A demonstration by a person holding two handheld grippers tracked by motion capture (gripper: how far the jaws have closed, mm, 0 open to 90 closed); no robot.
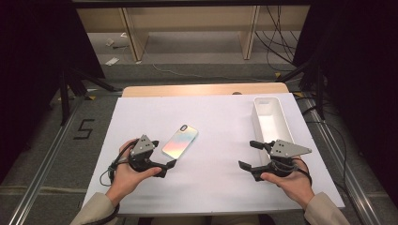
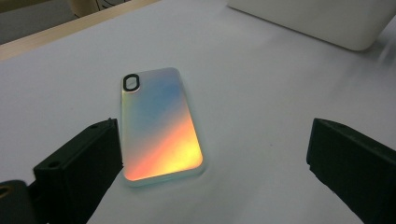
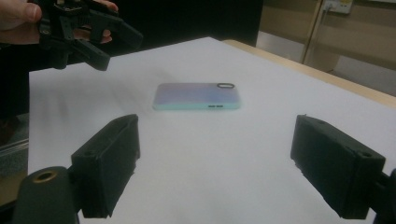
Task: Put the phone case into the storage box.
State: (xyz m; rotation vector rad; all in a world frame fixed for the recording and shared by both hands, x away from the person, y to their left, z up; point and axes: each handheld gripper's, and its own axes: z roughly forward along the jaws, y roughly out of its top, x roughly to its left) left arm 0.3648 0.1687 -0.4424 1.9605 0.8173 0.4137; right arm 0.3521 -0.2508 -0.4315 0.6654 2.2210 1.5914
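A: Entry: your left tool (image 1: 170, 165) sits low over the worktop (image 1: 211, 122), jaws spread apart, nothing clamped.

B: Phone case?

A: The phone case (image 1: 180, 141) lies flat, iridescent back up, just ahead of that tool. In the left gripper view its near corner (image 2: 161, 175) lies just beside the tool's left-hand jaw; I cannot tell whether they touch.

B: And your right tool?

A: Right tool (image 1: 249, 153) also stands apart, empty, well clear of the case. The white tray (image 1: 267, 123) lies just beyond it.
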